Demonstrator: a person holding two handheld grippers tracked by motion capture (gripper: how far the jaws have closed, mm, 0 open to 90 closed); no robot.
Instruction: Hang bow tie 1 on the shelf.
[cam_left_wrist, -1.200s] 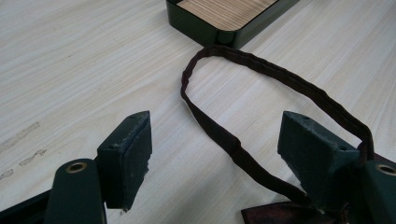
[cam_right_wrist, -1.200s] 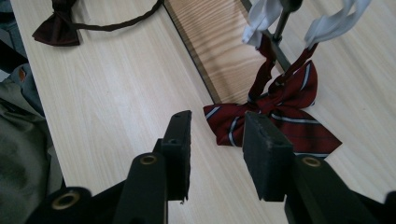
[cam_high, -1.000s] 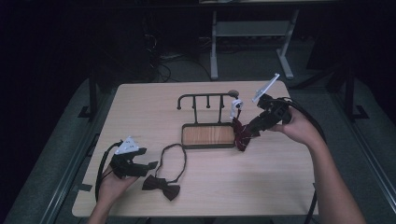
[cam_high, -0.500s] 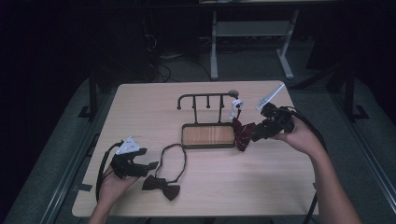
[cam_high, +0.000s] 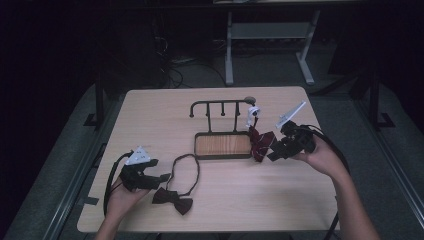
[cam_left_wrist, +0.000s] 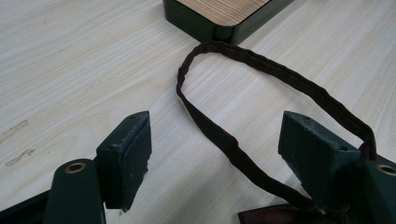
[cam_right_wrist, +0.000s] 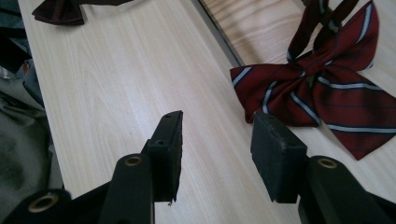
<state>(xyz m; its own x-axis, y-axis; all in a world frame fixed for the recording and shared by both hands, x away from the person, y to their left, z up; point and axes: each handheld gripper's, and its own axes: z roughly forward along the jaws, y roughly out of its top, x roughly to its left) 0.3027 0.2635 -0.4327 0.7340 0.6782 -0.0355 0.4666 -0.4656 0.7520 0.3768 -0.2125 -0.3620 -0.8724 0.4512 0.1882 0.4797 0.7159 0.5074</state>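
Down toward the surface (cam_high: 150, 115) has come the right gripper (cam_high: 272, 155) since a second ago, and its fingers (cam_right_wrist: 170, 149) have just been opening, with nothing between them. It sits at the right of the high view, just beside the red striped bow tie (cam_high: 260, 142), which lies against the right end of the wooden stand (cam_high: 222, 145) in the middle. At the lower left, the left gripper (cam_high: 162, 177) rests with fingers (cam_left_wrist: 126, 156) wide open and empty, beside the dark brown bow tie (cam_high: 172, 199) and its looped strap (cam_left_wrist: 219, 135).

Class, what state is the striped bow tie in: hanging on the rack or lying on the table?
Lying on the table. The striped bow tie is spread flat on the tabletop beside the rack's wooden base, outside the open right gripper.
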